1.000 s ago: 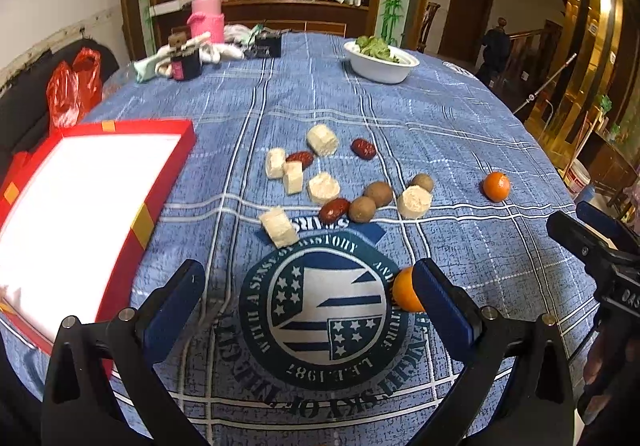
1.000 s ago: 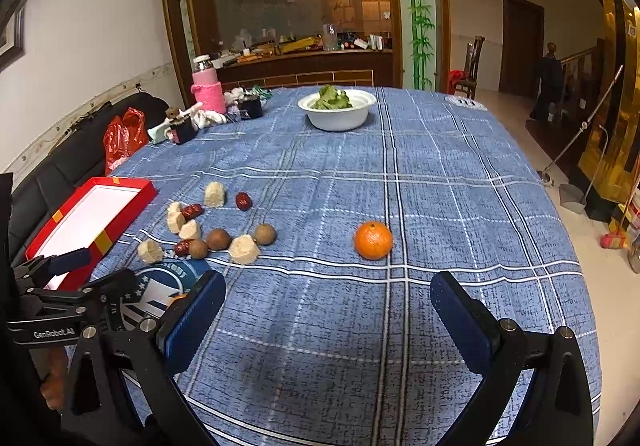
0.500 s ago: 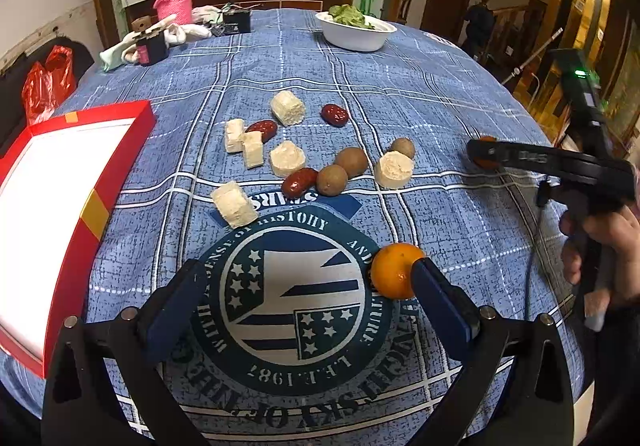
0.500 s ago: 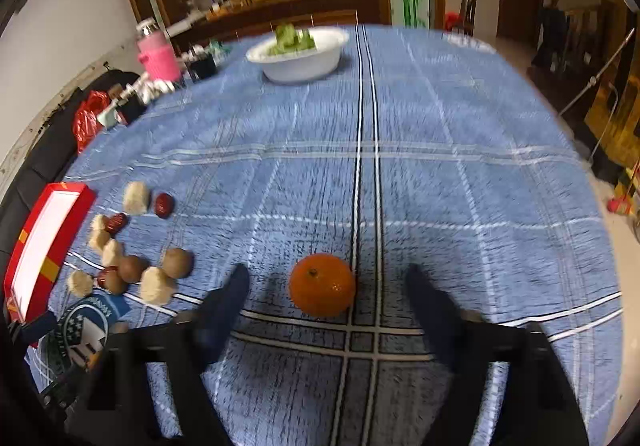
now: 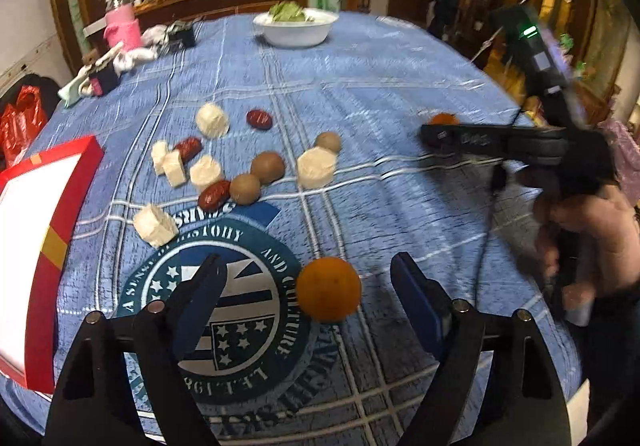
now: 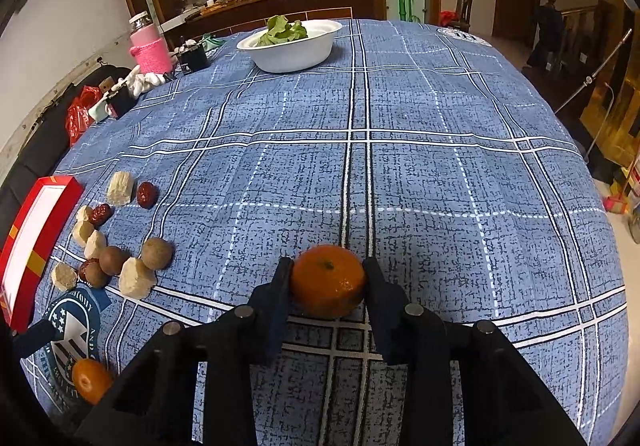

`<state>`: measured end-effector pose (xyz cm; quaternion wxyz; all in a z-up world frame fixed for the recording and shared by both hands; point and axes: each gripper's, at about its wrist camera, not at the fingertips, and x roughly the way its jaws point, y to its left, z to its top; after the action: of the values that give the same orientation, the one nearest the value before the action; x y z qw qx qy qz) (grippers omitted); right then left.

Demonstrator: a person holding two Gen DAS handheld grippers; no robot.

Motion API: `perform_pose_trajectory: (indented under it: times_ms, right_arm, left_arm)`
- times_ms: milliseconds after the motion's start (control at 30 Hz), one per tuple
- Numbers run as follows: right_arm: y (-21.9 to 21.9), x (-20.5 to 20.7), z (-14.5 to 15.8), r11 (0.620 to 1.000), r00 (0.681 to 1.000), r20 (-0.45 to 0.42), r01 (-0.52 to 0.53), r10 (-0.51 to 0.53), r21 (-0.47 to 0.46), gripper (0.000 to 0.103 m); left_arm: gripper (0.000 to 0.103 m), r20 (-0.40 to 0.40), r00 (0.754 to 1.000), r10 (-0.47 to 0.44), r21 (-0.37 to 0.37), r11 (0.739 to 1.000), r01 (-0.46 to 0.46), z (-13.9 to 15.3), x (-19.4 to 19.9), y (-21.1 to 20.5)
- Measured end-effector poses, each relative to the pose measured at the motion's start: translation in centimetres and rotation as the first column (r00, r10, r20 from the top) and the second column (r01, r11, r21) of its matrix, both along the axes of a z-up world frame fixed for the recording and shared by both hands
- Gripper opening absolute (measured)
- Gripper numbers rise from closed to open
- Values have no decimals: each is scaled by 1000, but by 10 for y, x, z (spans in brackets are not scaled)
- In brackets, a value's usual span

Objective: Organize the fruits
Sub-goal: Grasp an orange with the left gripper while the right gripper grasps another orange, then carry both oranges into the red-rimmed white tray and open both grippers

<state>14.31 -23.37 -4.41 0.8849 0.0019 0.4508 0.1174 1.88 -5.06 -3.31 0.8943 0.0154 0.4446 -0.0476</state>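
Two oranges lie on the blue checked tablecloth. My right gripper [image 6: 326, 272] has its jaws closing around the far orange [image 6: 328, 280], and both dark pads touch its sides. In the left wrist view that gripper [image 5: 440, 134] reaches in from the right, and the fruit [image 5: 442, 119] peeks out behind it. The near orange [image 5: 329, 289] rests on the round emblem between the fingers of my left gripper [image 5: 306, 278]. Those jaws are closing, with a gap on both sides of the fruit. This orange [image 6: 90, 380] also shows low left in the right wrist view.
Red dates [image 5: 214, 193], brown round fruits [image 5: 267, 167] and pale cut chunks [image 5: 316, 167] lie scattered beyond the emblem. A red tray with a white inside [image 5: 86, 162] sits at the left edge. A white bowl of greens [image 6: 292, 50] and a pink bottle [image 6: 150, 50] stand at the far side.
My left gripper slid right until the near orange sat between its fingers, and its jaws narrowed. My right gripper came down over the far orange and closed onto it.
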Motion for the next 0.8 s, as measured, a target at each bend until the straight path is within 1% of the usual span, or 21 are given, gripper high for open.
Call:
perform_pose_trajectory:
  times_ms: [67,100,200,333,433,500,567,633,733,800]
  right_arm:
    - [0,0,1,1000,1000,-2,-1,1,11,36]
    - [-1,0,1,1000,1000,-2,0,0,15,36]
    - [0,-1,2,1000,1000,-1,-1,1,18,36]
    - [4,-4,7,1000,1000,10,-10,10,20,36]
    - [12,-12,15,999,999,27,-28,27,29,36]
    - [24,-19,22,998,998,42,-52,51,36,36]
    - [43,-28,30,994,994,61,-97,94,54,36]
    - [64,-33,39,987,987,75,-145,139,77,36]
    - [107,-41,51,964,968,95,-242,231,113,36]
    - [143,-42,58,938,949,98,-313,301,147,36]
  left_arm:
    - [40,-58,998,-1,-3,1000,1,-10,6,1]
    - [30,-30,1000,5,8,1000,-5,-7,3,1]
    - [29,-35,999,15,-4,1000,-15,-5,0,6]
    - [29,20,998,53,-20,998,-53,6,-9,18]
    - [29,64,989,131,-30,991,-130,18,-13,41]
    - [29,88,974,208,-45,978,-205,27,-18,64]
    - [29,115,945,307,-60,951,-302,36,-26,94]
    - [30,127,910,394,-80,919,-386,43,-35,121]
    - [30,123,847,517,-107,855,-507,49,-45,170]
    - [30,105,808,580,-117,814,-569,49,-49,201]
